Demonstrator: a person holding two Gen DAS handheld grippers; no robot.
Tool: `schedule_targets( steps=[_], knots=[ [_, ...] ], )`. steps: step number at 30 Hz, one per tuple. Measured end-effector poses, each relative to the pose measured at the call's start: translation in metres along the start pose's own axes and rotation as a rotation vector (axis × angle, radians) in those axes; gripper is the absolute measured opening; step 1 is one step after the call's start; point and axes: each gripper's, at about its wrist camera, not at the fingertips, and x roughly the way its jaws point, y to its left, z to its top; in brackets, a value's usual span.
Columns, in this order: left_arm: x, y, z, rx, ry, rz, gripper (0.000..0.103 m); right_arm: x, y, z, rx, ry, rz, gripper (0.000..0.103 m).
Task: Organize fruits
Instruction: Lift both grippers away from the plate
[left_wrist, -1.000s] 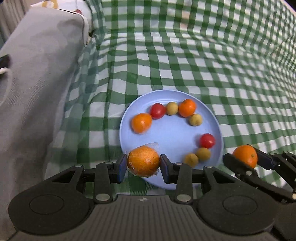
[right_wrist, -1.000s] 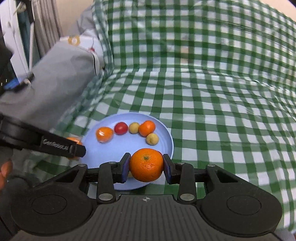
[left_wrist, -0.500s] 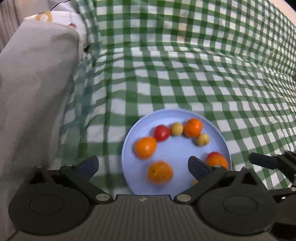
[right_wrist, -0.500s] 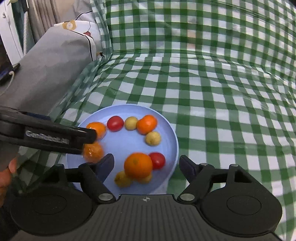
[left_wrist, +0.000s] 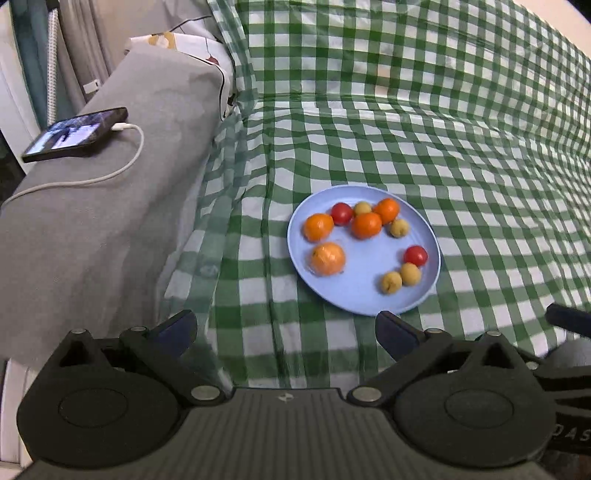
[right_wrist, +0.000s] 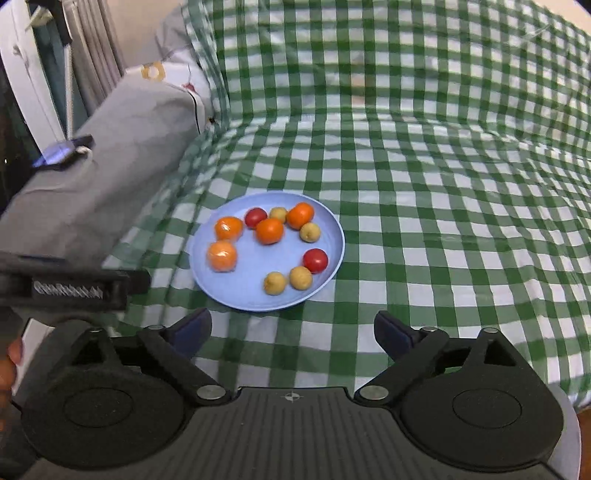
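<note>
Nearest the left wrist camera, the left gripper (left_wrist: 284, 332) has its fingers (left_wrist: 397, 334) spread wide with nothing between them, only green-checked cloth (left_wrist: 424, 147) beneath; its jaws have just been opening. The right gripper (right_wrist: 291, 332) is likewise wide apart and empty, having just been opening too.

Just beyond both sets of fingertips, the blue plate (left_wrist: 354, 299) rests on the cloth. On its near side lie two yellowish fruits (left_wrist: 400, 278) touching each other, with a red tomato (left_wrist: 415, 255) touching the farther one. At the left sits a wrapped orange (left_wrist: 328, 258). Farther back, an arc holds another wrapped orange (left_wrist: 318, 226), a second tomato (left_wrist: 341, 213), a bare orange (left_wrist: 366, 225), a yellow fruit, another orange and one more yellow fruit.

Beyond, at left, a phone (left_wrist: 75, 133) with a white cable (left_wrist: 110, 173) lies on a grey armrest (left_wrist: 110, 221).
</note>
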Motion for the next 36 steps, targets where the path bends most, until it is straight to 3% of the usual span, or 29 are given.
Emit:
schedule_targets(
  steps=[19,36],
  knots=[
    [-0.067,-0.022,-0.036,0.04,-0.106,0.006,0.103,-0.077,0.014,-0.032,-0.008,-0.159,-0.058,0.099],
    [-0.07,-0.022,-0.038,0.08,-0.102,0.041,0.103,-0.082,0.019,-0.035,-0.01,-0.163,-0.067,0.099]
  ],
)
